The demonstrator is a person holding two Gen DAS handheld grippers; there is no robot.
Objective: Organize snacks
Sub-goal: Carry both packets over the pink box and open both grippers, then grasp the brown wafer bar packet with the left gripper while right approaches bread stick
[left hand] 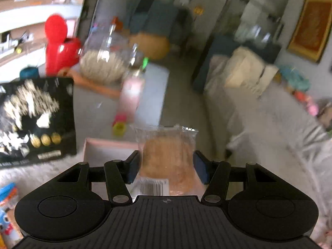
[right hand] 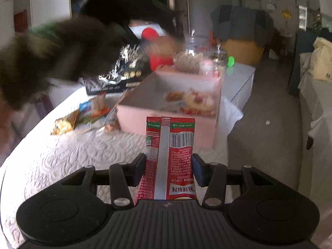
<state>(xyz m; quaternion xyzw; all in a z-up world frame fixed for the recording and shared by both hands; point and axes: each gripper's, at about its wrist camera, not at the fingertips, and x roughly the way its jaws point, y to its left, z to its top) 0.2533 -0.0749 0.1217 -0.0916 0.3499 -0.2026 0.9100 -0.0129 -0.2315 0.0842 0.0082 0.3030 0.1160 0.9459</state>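
Note:
My left gripper (left hand: 166, 167) is shut on a clear-wrapped brown pastry (left hand: 168, 155), held above the near corner of the pink box (left hand: 103, 145). My right gripper (right hand: 168, 170) is shut on a red snack packet (right hand: 170, 157), held upright above the white quilted surface (right hand: 83, 155), short of the pink box (right hand: 166, 122). The box holds several snack packets (right hand: 197, 101). Loose snacks (right hand: 83, 114) lie left of the box. A black snack box (left hand: 35, 120) stands left of the pink box.
A red figure (left hand: 60, 45), a clear jar (left hand: 105, 60) and a pink bottle (left hand: 132, 95) stand behind the box. A blurred dark arm (right hand: 62, 47) crosses the upper left of the right wrist view. A floor gap (right hand: 259, 124) lies to the right.

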